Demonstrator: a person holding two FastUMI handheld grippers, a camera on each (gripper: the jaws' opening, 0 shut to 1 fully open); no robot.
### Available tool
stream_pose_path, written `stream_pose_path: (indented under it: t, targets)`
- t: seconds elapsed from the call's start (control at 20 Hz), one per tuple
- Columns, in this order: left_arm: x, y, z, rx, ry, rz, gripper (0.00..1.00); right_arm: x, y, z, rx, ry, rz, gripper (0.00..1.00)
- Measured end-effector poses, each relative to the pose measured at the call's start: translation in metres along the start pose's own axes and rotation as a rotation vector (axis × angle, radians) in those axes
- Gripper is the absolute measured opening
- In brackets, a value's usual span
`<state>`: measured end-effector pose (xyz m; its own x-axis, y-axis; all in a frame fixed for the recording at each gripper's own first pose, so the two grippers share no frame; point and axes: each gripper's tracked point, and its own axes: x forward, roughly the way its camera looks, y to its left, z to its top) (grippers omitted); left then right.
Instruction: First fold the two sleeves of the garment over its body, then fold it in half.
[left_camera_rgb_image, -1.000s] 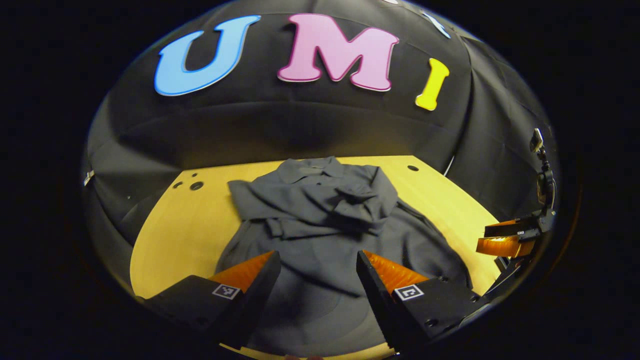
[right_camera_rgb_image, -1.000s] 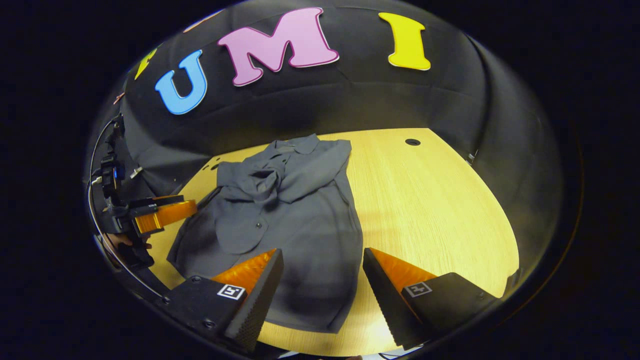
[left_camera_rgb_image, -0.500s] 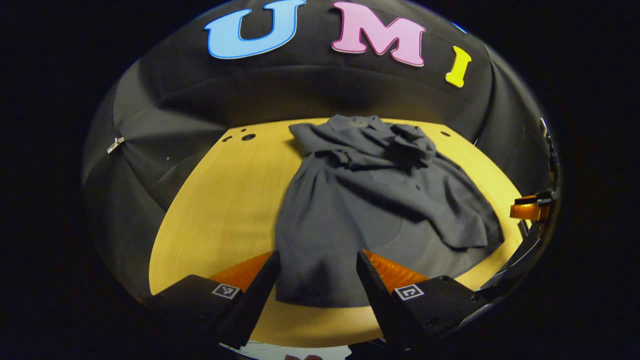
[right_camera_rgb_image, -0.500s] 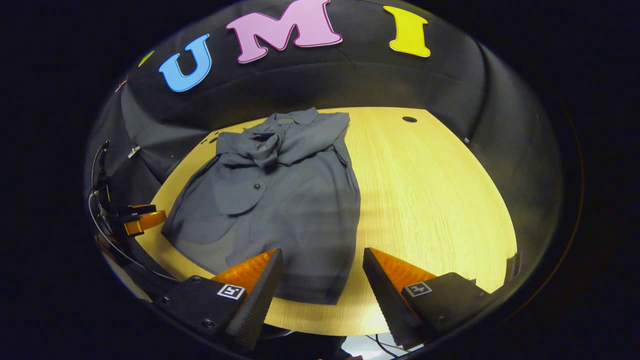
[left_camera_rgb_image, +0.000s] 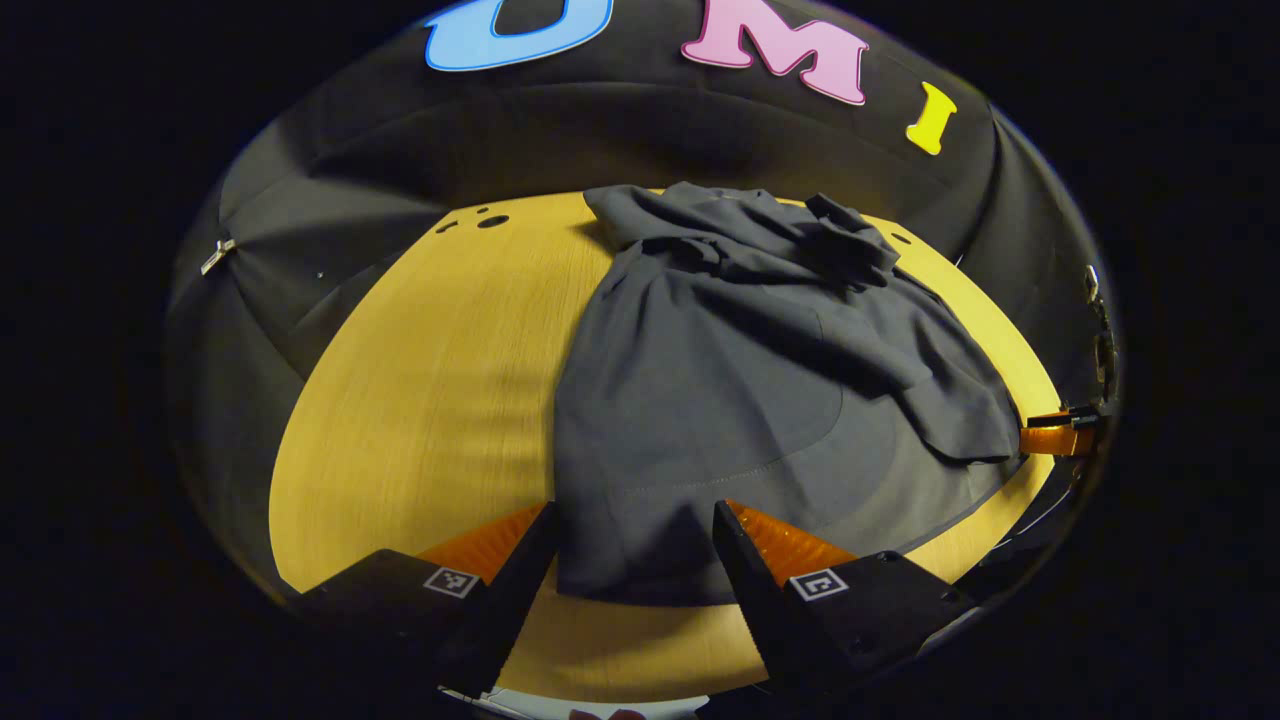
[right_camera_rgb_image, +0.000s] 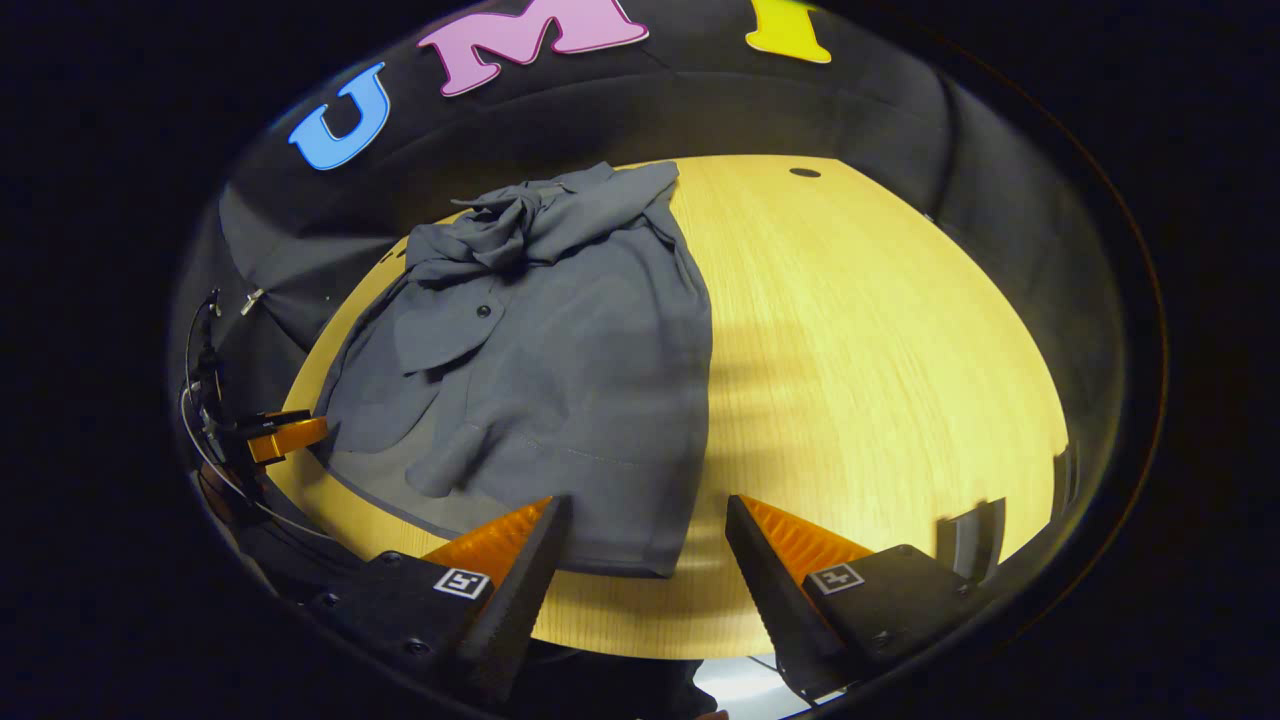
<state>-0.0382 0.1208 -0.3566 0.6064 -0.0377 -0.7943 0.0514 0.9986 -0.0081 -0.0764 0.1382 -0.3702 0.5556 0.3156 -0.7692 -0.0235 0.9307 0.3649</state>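
Table (left_camera_rgb_image: 420, 380) (wood): unlabelled garment (left_camera_rgb_image: 720, 400).

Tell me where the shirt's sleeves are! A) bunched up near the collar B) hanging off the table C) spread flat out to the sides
A: both sleeves lie crumpled on the grey shirt near its collar end, on the wooden table.

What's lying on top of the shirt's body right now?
Both sleeves lie bunched across the upper body of the shirt, near the collar. The collar and chest under them are mostly covered. The lower body is bare, flat on the table.
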Motion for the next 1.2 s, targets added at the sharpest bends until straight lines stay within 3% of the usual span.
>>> stream_pose_path:
  t: [0.05, 0.2, 0.35, 0.45, 0.5, 0.6, 0.65, 0.7, 1.0, 1.2]
  targets:
    - [0.006, 0.000, -0.002, 0.007, 0.013, 0.005, 0.96, -0.003, 0.003, 0.006, -0.019, -0.038, -0.001, 0.99]
    - [0.014, -0.006, 0.000, 0.028, 0.025, 0.004, 1.00, 0.010, 0.018, 0.014, -0.075, -0.015, 0.004, 1.00]
    - [0.017, -0.015, 0.005, 0.030, 0.033, 0.001, 0.99, 0.023, 0.026, 0.016, -0.244, 0.005, -0.050, 0.99]
    - [0.020, -0.036, 0.008, 0.109, 0.026, -0.066, 0.62, 0.020, 0.032, 0.015, -0.272, 0.001, -0.021, 0.95]
    - [0.020, -0.045, 0.014, 0.150, 0.010, -0.096, 0.44, 0.021, 0.035, 0.012, -0.284, 0.008, -0.003, 0.86]
    - [0.027, -0.045, 0.016, 0.204, 0.023, -0.087, 0.07, 0.021, 0.051, 0.008, -0.333, 0.026, 0.055, 0.30]
    - [0.027, -0.041, 0.015, 0.206, 0.037, -0.082, 0.06, 0.026, 0.053, 0.008, -0.346, 0.037, 0.042, 0.02]
    - [0.026, -0.042, 0.016, 0.188, 0.044, -0.086, 0.06, 0.027, 0.055, 0.009, -0.357, 0.047, 0.038, 0.06]
    - [-0.002, -0.051, -0.006, 0.062, 0.125, -0.182, 0.05, 0.017, 0.061, 0.012, -0.174, 0.061, 0.136, 0.05]
    - [-0.026, -0.055, -0.016, -0.013, 0.150, -0.226, 0.05, -0.004, 0.057, 0.030, -0.131, 0.035, 0.181, 0.05]
